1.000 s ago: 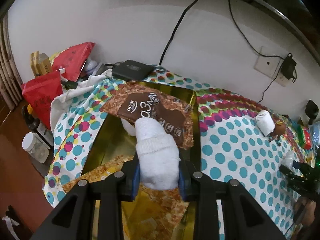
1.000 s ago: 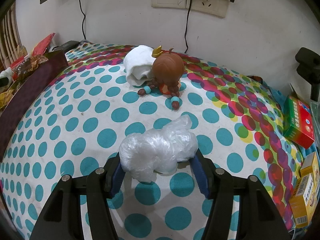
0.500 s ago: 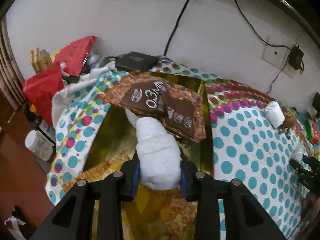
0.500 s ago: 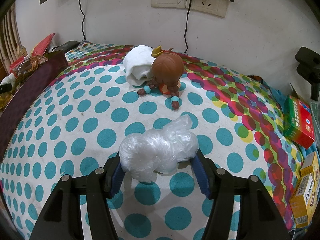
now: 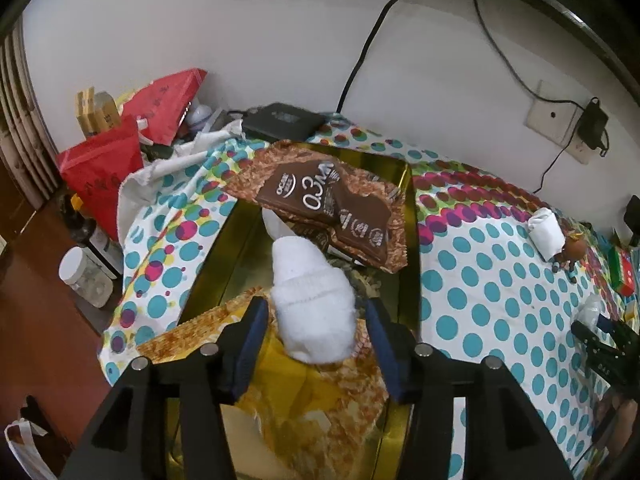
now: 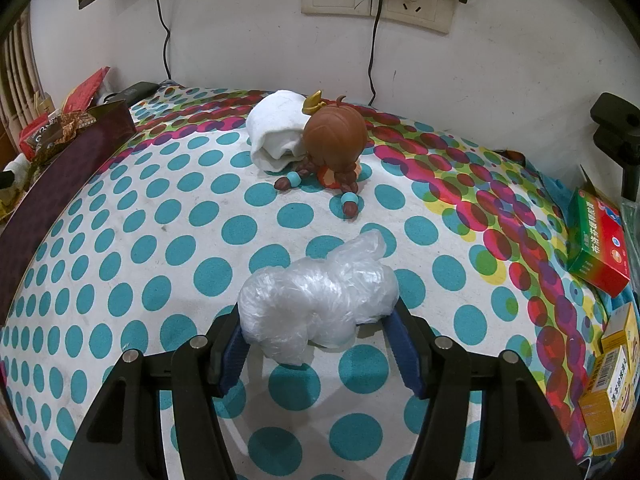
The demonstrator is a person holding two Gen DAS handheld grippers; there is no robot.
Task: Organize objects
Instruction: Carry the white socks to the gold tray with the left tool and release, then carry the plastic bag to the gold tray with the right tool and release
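A rolled white sock point(image 5: 312, 300) lies in the gold-lined box point(image 5: 406, 184), on a yellow-orange wrapper point(image 5: 320, 400) and below a brown chocolate packet point(image 5: 320, 196). My left gripper point(image 5: 316, 336) straddles the sock; its jaws are opening and a gap shows on both sides. In the right wrist view a crumpled clear plastic bag point(image 6: 316, 300) rests on the polka-dot cloth point(image 6: 120, 260), and my right gripper point(image 6: 316, 340) is shut on it, both pads against its sides. Beyond it sit a brown-haired doll point(image 6: 334, 140) and a rolled white cloth point(image 6: 276, 128).
A green-red medicine box point(image 6: 596, 248) and yellow boxes point(image 6: 612, 380) line the right edge. Red bags point(image 5: 108, 160), a jar point(image 5: 86, 276) and a black device point(image 5: 284, 120) crowd the left and back. The box's dark outer wall point(image 6: 60, 168) stands at left.
The left gripper's jaws have spread apart and let go of the white sock, which now lies in the box. The right gripper and plastic bag have not moved.
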